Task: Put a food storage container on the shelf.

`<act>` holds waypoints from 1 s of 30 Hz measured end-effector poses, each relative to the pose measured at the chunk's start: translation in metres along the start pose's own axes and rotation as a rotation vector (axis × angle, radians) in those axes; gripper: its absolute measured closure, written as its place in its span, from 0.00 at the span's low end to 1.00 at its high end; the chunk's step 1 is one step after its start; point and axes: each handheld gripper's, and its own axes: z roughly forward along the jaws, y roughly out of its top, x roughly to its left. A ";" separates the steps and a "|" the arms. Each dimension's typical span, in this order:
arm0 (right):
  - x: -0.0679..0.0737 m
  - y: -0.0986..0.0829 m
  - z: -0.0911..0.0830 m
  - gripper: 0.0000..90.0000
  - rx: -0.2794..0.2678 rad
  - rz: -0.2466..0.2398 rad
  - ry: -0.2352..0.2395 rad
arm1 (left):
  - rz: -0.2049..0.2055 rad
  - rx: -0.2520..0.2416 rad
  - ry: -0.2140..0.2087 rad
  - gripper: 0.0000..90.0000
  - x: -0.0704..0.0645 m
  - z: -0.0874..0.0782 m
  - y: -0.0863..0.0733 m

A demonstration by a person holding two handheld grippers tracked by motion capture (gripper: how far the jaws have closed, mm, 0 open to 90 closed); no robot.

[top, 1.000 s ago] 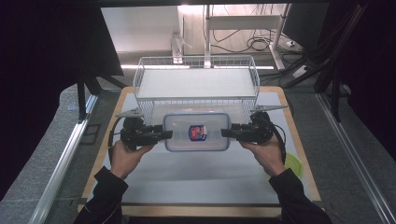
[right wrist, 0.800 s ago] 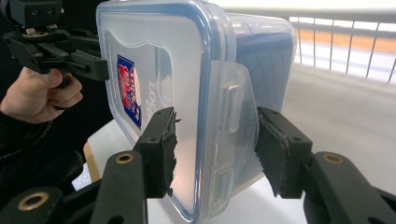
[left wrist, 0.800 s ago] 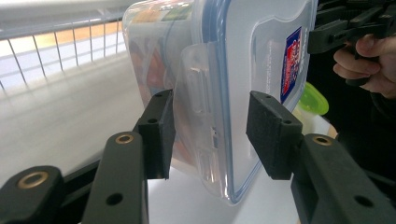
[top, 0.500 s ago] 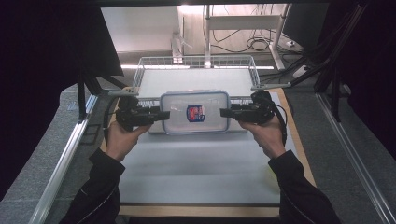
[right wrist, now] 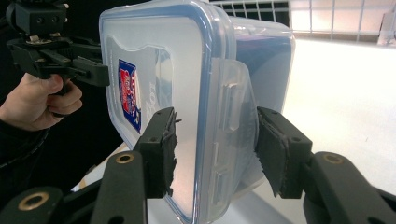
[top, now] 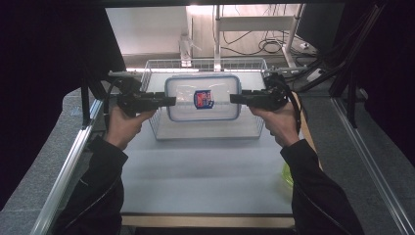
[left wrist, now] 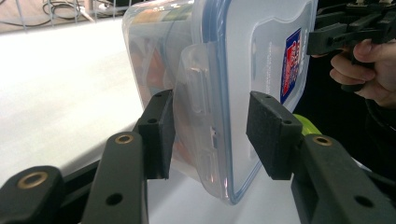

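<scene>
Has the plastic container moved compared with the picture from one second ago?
Yes. The plastic container, gripped by the left gripper and right gripper, has moved away from the person: earlier it was before the wire basket, now it is over it.

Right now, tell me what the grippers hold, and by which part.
Both hold the box: the left gripper clamps one short end at its latch flap, the right gripper the opposite end's flap.

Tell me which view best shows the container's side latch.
The left gripper view: the clear latch on the container sits large between the left gripper. The right gripper view shows the opposite latch similarly. The high view shows the lid from above, latches unclear.
</scene>
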 end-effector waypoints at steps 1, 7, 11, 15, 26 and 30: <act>0.000 0.003 0.000 0.55 -0.001 0.001 0.000 | -0.001 0.000 0.001 0.59 0.001 0.000 0.003; -0.006 0.018 0.005 0.55 -0.011 -0.001 0.006 | 0.007 0.000 0.008 0.59 0.008 -0.002 0.019; -0.011 0.026 0.008 0.55 -0.017 0.007 0.007 | 0.003 -0.003 0.010 0.58 0.014 0.000 0.027; -0.018 0.033 0.013 0.55 -0.019 0.016 0.003 | -0.007 -0.010 0.010 0.58 0.022 0.005 0.033; -0.039 0.038 0.022 0.55 -0.027 0.049 -0.010 | -0.021 -0.023 0.020 0.57 0.038 0.023 0.037; -0.043 0.038 0.025 0.55 -0.026 0.057 -0.014 | -0.027 -0.026 0.026 0.57 0.041 0.028 0.036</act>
